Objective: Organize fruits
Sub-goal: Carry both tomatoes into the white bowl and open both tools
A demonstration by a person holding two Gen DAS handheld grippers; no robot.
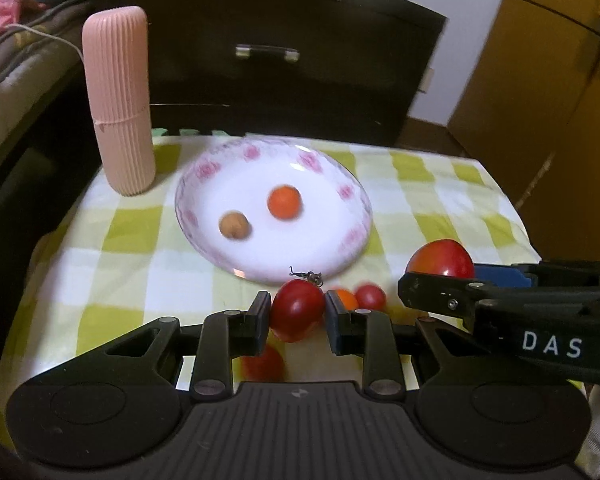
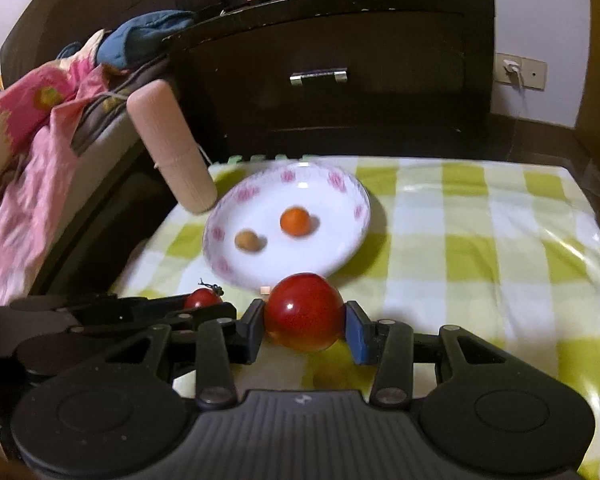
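My left gripper [image 1: 297, 308] is shut on a small dark red tomato [image 1: 297, 314] with a dry stem, held above the cloth just in front of the plate. My right gripper [image 2: 305, 314] is shut on a larger red tomato [image 2: 304, 312]; it also shows in the left wrist view [image 1: 442, 258]. The white plate with pink flowers [image 1: 340, 188] holds a small orange fruit [image 1: 284, 202] and a small brown fruit [image 1: 234, 225]. A small orange fruit [image 1: 346, 298] and a small red tomato [image 1: 370, 296] lie on the cloth behind my left fingers.
A tall pink ribbed case [image 1: 118, 100] stands left of the plate. A dark nightstand [image 1: 268, 56] stands behind the table with the green-checked cloth [image 1: 440, 200]. A bed with pink bedding [image 2: 32, 140] is on the left. Another red fruit [image 1: 264, 364] lies under my left gripper.
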